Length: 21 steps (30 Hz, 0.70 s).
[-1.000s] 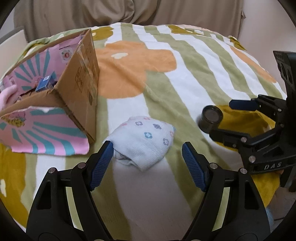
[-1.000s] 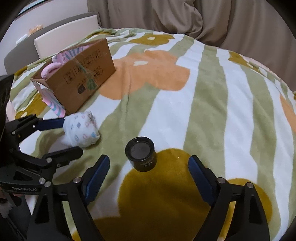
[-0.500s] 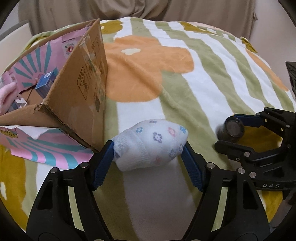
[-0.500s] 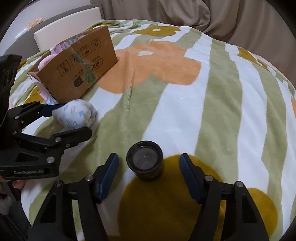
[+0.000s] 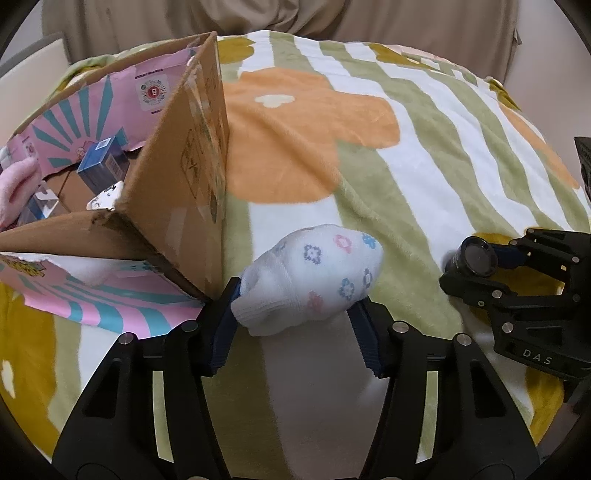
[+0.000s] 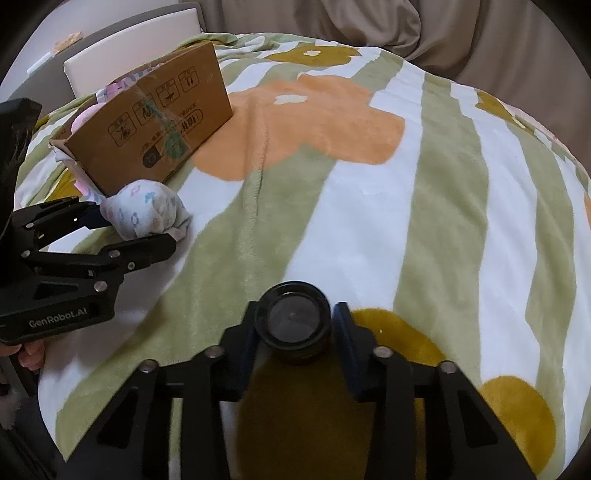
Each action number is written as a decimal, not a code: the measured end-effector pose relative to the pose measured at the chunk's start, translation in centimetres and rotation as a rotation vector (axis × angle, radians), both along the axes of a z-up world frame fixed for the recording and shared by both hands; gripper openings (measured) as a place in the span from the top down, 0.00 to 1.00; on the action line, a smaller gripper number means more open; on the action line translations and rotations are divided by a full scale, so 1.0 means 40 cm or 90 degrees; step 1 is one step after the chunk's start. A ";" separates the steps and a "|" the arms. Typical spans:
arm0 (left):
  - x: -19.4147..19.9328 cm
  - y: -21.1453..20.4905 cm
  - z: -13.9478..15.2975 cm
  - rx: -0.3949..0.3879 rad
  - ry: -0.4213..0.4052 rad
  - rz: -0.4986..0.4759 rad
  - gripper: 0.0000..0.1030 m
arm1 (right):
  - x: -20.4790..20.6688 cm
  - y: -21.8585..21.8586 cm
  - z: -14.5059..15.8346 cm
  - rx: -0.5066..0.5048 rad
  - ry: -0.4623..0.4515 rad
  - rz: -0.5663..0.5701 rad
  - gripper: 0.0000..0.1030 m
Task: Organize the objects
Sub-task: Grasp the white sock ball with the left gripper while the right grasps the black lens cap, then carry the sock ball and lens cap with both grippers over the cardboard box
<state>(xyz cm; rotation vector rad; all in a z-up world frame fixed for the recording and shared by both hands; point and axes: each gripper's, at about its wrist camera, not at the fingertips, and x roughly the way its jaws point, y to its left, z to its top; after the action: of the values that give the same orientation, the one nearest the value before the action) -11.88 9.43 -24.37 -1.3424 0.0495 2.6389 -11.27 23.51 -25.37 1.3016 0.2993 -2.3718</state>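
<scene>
The left claw (image 5: pixel 295 314) has just been closing and now grips a rolled white sock (image 5: pixel 310 280) printed with small pink, blue and grey flowers; its blue pads press into both sides of the roll, just beside the near corner of the cardboard box (image 5: pixel 177 192). The right claw (image 6: pixel 295 328) has likewise just been closing and now clamps a short black lens (image 6: pixel 294 321), glass face towards the camera, over a mustard flower on the striped floral blanket (image 6: pixel 369 184).

Readable writing is sparse. Seen from the right wrist, the left claw's body carries the white brand "GenRobot.AI". From the left wrist, the right claw's body shows only the letters "DAS". The box's outer wall bears black handling pictograms and some printed characters too small to read, crossed by a strip of clear tape.

Only the left wrist view looks into the box: a pink lining with teal rays and a round code sticker, a small blue carton (image 5: pixel 103 166), a fluffy pink item (image 5: pixel 14 188) at the edge, and a white patterned piece beside it. A pink-and-teal flap (image 5: pixel 103 299) lies flat on the blanket in front. Only the right wrist view shows fingertips (image 6: pixel 33 356) under the left claw's handle, a pale chair back (image 6: pixel 129 70) behind the box, and the sock's loose cuff trailing on the blanket. Grey-brown draped cloth (image 6: pixel 332 26) closes off the back of both views
</scene>
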 end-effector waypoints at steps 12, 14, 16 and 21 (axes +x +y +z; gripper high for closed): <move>0.027 -0.003 0.045 0.016 0.014 -0.014 0.52 | 0.015 0.000 0.023 -0.009 0.005 -0.012 0.67; 0.033 -0.002 0.057 0.018 0.020 -0.017 0.52 | 0.024 0.000 0.031 -0.011 0.006 -0.014 0.67; 0.040 0.001 0.071 0.021 0.024 -0.021 0.52 | 0.030 0.001 0.041 -0.017 0.008 -0.017 0.67; 0.062 0.001 0.124 0.024 0.047 -0.033 0.52 | 0.048 0.002 0.078 -0.017 0.020 -0.022 0.67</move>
<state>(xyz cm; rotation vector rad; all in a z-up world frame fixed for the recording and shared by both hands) -9.40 9.47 -19.42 -1.2156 0.0432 2.6323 -9.34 23.59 -22.24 1.2675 0.2556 -2.4183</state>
